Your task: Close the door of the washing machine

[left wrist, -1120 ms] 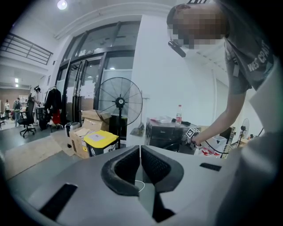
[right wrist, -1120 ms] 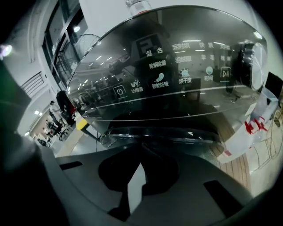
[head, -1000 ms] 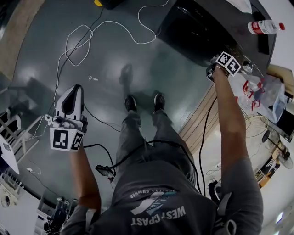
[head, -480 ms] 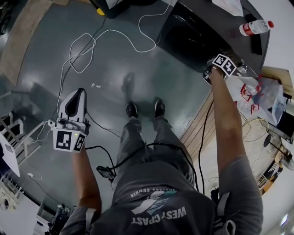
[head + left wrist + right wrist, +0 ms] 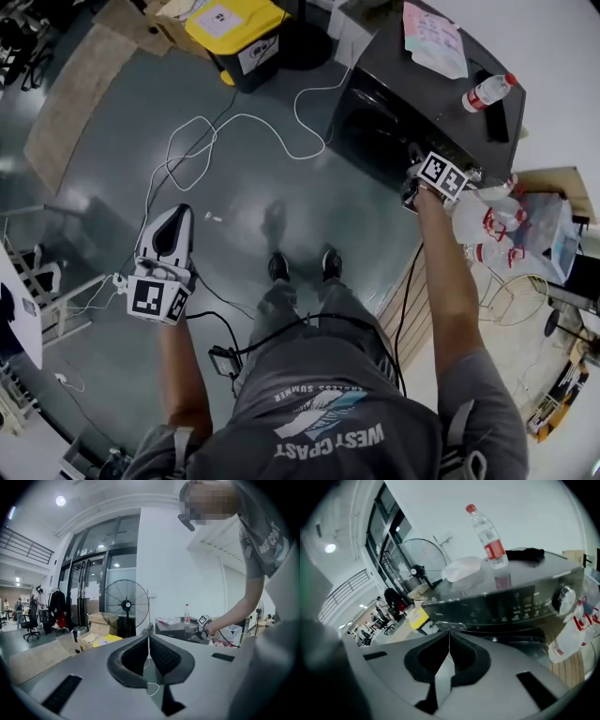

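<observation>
The black washing machine [image 5: 394, 94] stands at the upper right of the head view; its round door [image 5: 367, 131] looks flush with the front. My right gripper [image 5: 413, 157] is at the machine's upper front edge, near its right corner. In the right gripper view its jaws [image 5: 449, 633] are shut and empty, pointing at the control panel [image 5: 511, 606] and knob [image 5: 564, 597]. My left gripper [image 5: 180, 212] hangs over the floor far left of the machine. It is also shut [image 5: 148, 631], with nothing in it.
A water bottle [image 5: 486, 92] and a sheet of paper [image 5: 433, 39] lie on the machine's top. A white cable [image 5: 234, 127] loops over the floor. A yellow-lidded box [image 5: 236, 28] stands at the back, and plastic bags [image 5: 506, 225] sit right of the machine. A standing fan [image 5: 125, 605] is behind.
Both hands have lifted and the view now takes in more of the room. The right gripper has stayed by the machine's upper front edge. Both jaws remain shut.
</observation>
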Available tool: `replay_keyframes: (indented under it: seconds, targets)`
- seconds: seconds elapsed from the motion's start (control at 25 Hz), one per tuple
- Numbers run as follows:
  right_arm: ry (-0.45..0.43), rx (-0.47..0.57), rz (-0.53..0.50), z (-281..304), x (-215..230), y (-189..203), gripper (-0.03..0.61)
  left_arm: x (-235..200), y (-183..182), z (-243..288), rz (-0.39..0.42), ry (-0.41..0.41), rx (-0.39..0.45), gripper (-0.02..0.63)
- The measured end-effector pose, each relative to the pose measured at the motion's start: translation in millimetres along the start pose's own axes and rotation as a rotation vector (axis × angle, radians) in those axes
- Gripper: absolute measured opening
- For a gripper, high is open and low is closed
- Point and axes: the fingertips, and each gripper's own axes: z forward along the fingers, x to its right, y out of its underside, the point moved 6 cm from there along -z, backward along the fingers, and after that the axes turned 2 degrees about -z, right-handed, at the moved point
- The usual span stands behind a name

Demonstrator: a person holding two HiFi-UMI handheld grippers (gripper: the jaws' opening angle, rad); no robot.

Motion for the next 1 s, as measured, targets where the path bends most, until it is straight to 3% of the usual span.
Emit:
replay_keyframes:
  seconds: [0.44,0.76,1.0]
  targets:
    - [-0.380,0.320,-0.391,-171.9,-192.7,-71.5,0.029,12.0,-74.3,-21.3,0.070,0.009,0.132,0.025]
    - [-0.508,0.406,-0.663,-299.8,-277.1,-62.5,0.029,39.1,-105.6,-47.5,0.090,0.077,0.201,0.025]
    - [-0.540,0.473,-0.771,-352.4,-315.4,-51.5,0.028,54.2,-124.8,-65.4,0.077,0.125,0.273,0.025]
